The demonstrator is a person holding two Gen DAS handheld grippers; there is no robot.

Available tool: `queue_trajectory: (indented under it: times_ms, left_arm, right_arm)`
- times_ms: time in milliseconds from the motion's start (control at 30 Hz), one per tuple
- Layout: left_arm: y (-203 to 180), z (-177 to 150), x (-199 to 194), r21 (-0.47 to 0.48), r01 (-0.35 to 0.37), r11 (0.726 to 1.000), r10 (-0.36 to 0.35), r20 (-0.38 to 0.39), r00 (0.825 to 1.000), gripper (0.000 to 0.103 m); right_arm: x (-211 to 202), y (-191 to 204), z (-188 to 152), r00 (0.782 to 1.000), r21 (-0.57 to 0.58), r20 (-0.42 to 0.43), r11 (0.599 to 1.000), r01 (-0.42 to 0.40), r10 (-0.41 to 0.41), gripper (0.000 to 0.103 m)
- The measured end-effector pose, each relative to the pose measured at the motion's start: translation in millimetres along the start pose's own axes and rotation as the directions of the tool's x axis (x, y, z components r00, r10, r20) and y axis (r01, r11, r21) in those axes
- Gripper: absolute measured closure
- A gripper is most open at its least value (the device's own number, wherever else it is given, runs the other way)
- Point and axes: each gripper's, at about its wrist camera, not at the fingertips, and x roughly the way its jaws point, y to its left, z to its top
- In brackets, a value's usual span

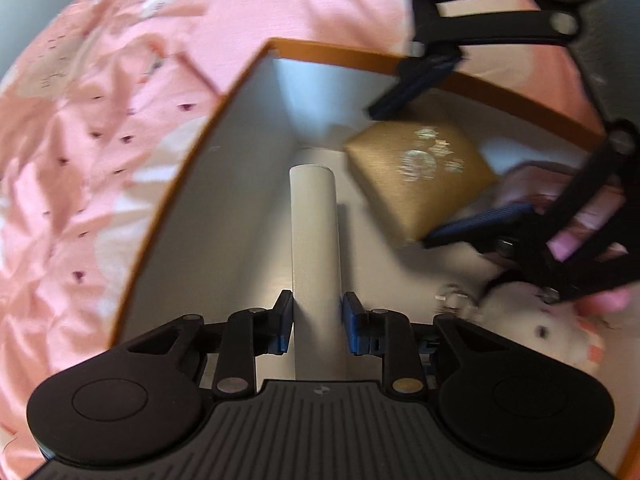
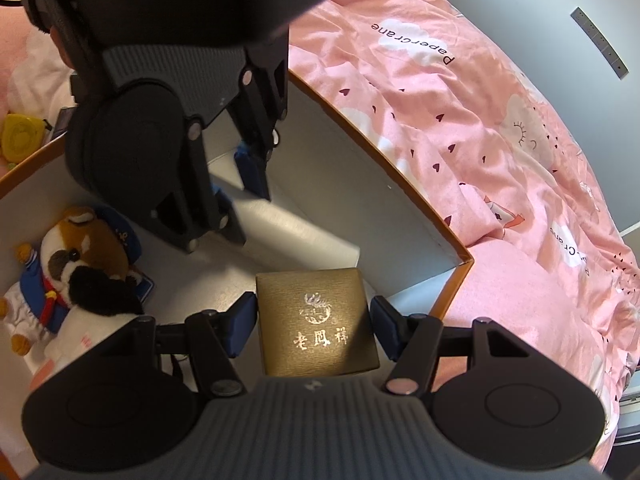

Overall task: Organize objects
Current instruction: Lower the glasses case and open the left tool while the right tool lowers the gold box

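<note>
A white-lined storage box with an orange rim lies on a pink bedspread. My left gripper has its pads on both sides of a white cylinder that lies along the box floor. My right gripper is open around a gold gift box with silver lettering; a small gap shows at each pad. In the left wrist view the gold box sits between the right gripper's open fingers. In the right wrist view the left gripper holds the cylinder just behind the gold box.
A plush dog in a sailor suit lies in the box's left part. A white plush toy and a pink item lie in the box to the right. A yellow toy lies outside. Pink bedspread surrounds the box.
</note>
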Motion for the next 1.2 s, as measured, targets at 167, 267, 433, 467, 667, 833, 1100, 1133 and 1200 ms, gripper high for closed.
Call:
queue_trajectory:
  times_ms: [167,267,433,467,667,833,1100,1133,1200]
  left_arm:
    - [-9.9,-0.5,-3.2,0.071,0.075,0.995,-0.074,-0.012,0.997,0.073]
    - [-5.0,0.0,-1.3,0.105,0.113,0.988,-0.11,-0.04,0.993,0.074]
    - [4.2,5.6,10.0,0.157,0.121,0.98,-0.105,-0.106,0.989,0.073]
    - [5.4,6.7,10.4,0.162,0.119,0.98,-0.101,-0.112,0.989,0.072]
    - [3.1,4.0,3.6,0.234,-0.006,0.972,0.024,-0.072,0.997,0.066]
    - [-0.4,-0.8,2.2,0.261,-0.089,0.961,0.104,-0.046,0.993,0.066]
    - [-12.4,-14.7,8.0,0.272,-0.112,0.956,0.128,-0.044,0.991,0.039]
    - [-14.7,-16.8,10.5,0.276,-0.122,0.953,0.139,-0.044,0.989,0.032]
    - [-18.5,-20.4,18.3,0.286,-0.145,0.947,0.168,-0.057,0.984,0.031]
  right_arm:
    - [-7.6,5.3,-2.5,1.0,-0.058,-0.015,0.998,-0.025,0.024,0.04]
    - [-12.9,7.2,-2.4,0.999,-0.076,-0.012,0.996,-0.041,0.04,0.04]
    - [-12.7,5.3,2.5,0.999,-0.058,0.005,0.998,-0.039,0.04,0.04]
    - [-10.9,4.8,3.7,0.999,-0.051,0.007,0.998,-0.04,0.04,0.04]
    - [4.2,1.1,13.7,0.999,-0.026,0.02,0.999,-0.035,0.035,0.04]
    - [10.6,0.8,17.4,0.999,-0.031,0.017,0.999,-0.032,0.033,0.04]
    - [-5.4,-2.4,8.5,0.997,-0.151,0.012,0.986,-0.075,0.077,0.04]
    - [-7.4,-2.4,7.1,0.996,-0.166,0.01,0.983,-0.085,0.088,0.04]
    - [-9.3,-1.4,4.6,0.995,-0.199,-0.001,0.975,-0.097,0.099,0.04]
